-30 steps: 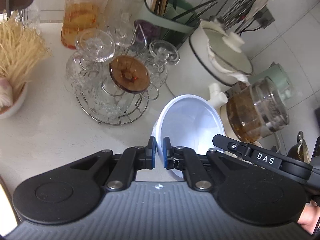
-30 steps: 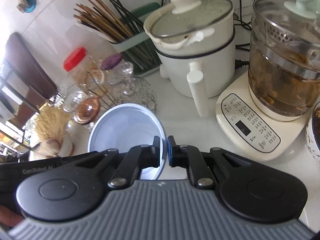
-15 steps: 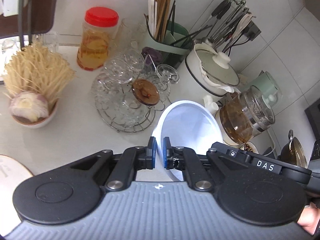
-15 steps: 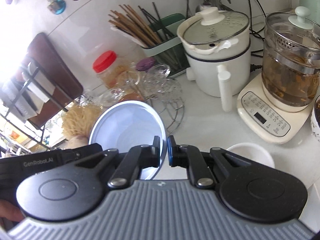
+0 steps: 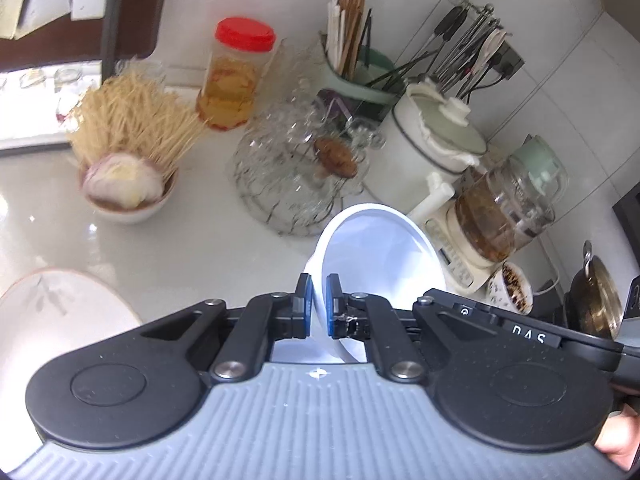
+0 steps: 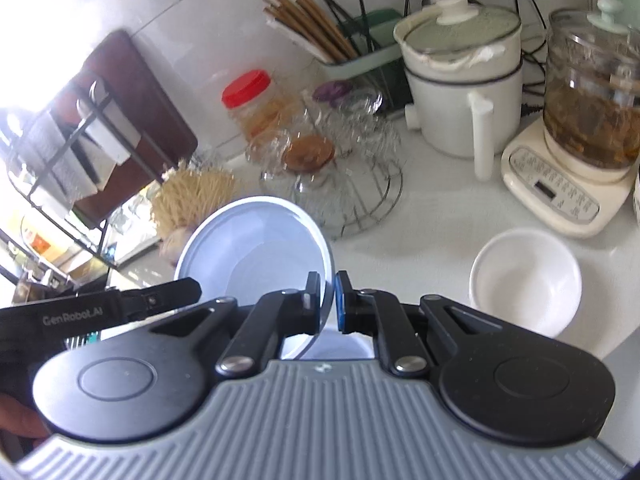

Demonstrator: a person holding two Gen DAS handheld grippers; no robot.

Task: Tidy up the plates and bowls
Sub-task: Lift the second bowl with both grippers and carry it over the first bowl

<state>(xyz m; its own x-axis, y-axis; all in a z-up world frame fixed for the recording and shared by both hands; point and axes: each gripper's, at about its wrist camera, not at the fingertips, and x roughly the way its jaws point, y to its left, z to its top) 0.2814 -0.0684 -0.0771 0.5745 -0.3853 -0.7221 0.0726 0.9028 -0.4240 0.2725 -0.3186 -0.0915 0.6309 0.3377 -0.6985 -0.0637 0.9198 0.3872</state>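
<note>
While both grippers pinch opposite edges of one bowl [image 5: 376,248], we carry it in the air above the counter [image 5: 180,248]. Our left gripper [image 5: 318,306] is clamped on the rim at one side, the right gripper [image 6: 328,300] on the rim at the other, blue pads pressed to the thin white wall, and the bowl hangs tilted between them. We judge this the transport step: the bowl is lifted and not yet set anywhere.

Just beyond the right gripper a second white bowl [image 6: 526,280] sits upright on the counter, and at the left a plate [image 5: 60,312] with a leaf pattern lies flat. We cannot tell which is the target; nesting into the second bowl looks likely. That would call for levelling the carried bowl, centring it over the other, lowering, then letting go with both sides together.

Farther off stand a glass rack [image 5: 296,176], a pot [image 6: 460,80] and a kettle [image 6: 588,92], close enough that the swing should stay low and short.
</note>
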